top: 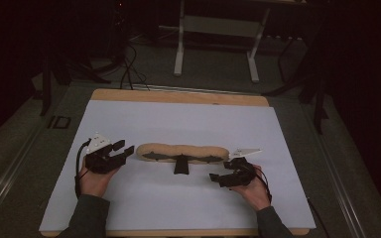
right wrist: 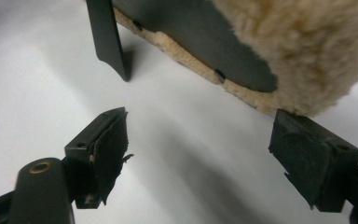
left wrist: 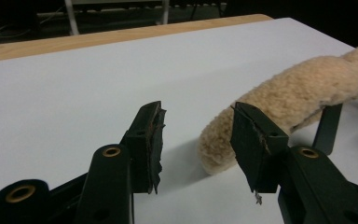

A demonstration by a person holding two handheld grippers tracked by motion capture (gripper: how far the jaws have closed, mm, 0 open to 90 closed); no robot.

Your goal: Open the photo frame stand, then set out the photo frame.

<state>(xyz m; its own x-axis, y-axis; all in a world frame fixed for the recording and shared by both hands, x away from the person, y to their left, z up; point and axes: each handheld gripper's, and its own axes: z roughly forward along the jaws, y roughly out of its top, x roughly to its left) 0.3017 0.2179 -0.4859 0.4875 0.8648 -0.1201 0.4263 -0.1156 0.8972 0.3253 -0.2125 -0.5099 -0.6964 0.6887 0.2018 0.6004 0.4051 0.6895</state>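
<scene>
White table [top: 178,198]: fleece pad [top: 182,151] lies lengthwise left to right.

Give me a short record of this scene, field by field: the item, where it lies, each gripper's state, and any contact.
item: long tan fleece pad with a black strap on its near side
surface: white sheet on a wooden table
position: pad lies flat across the sheet's middle, between the two grippers
left gripper: open, beside the pad's left end, not touching
right gripper: open, near the pad's right end, empty
contact: none visible
</scene>
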